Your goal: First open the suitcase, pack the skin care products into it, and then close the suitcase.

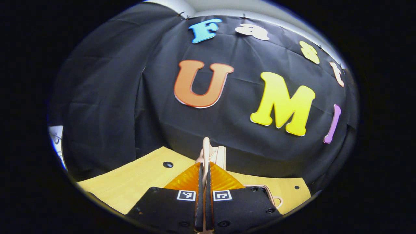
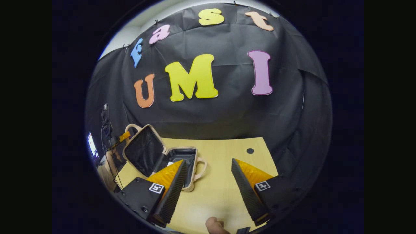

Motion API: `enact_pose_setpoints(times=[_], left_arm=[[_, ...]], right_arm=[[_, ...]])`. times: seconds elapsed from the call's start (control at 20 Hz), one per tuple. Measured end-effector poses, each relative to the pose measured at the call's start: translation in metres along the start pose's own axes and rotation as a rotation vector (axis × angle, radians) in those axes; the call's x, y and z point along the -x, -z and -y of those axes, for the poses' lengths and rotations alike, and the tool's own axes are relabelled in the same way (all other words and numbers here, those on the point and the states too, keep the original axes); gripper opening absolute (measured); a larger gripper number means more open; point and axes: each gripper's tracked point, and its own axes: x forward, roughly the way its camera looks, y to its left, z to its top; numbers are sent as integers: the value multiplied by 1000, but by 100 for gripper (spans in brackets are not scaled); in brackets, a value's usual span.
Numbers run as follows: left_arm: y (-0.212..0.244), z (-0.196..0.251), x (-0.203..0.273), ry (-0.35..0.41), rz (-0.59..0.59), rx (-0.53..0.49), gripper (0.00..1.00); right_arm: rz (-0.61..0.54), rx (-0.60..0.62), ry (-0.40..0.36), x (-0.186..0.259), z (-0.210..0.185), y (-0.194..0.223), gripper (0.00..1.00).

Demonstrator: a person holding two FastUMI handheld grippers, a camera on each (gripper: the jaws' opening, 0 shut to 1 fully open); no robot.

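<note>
Left gripper view: hand-held gripper [image 1: 204, 182] clamps suitcase lid [image 1: 206, 152].

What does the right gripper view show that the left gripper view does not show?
Right gripper view: the open suitcase with its dark lining, and the open right gripper above the table. Left gripper view: up close, the left gripper shut on the edge of the lid. Both: the suitcase, the wooden table and the black cloth wall.

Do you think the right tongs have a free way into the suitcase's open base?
Probably yes: the right tongs are open, the lid stands raised, and bare table lies between.
</note>
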Motion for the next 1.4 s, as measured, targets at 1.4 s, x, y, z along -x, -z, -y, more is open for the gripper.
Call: enact_pose_setpoints(times=[1.4], left_arm=[[257,301,23,321,-471,-323,27]], right_arm=[[-119,-119,32,30,102,62,83]])
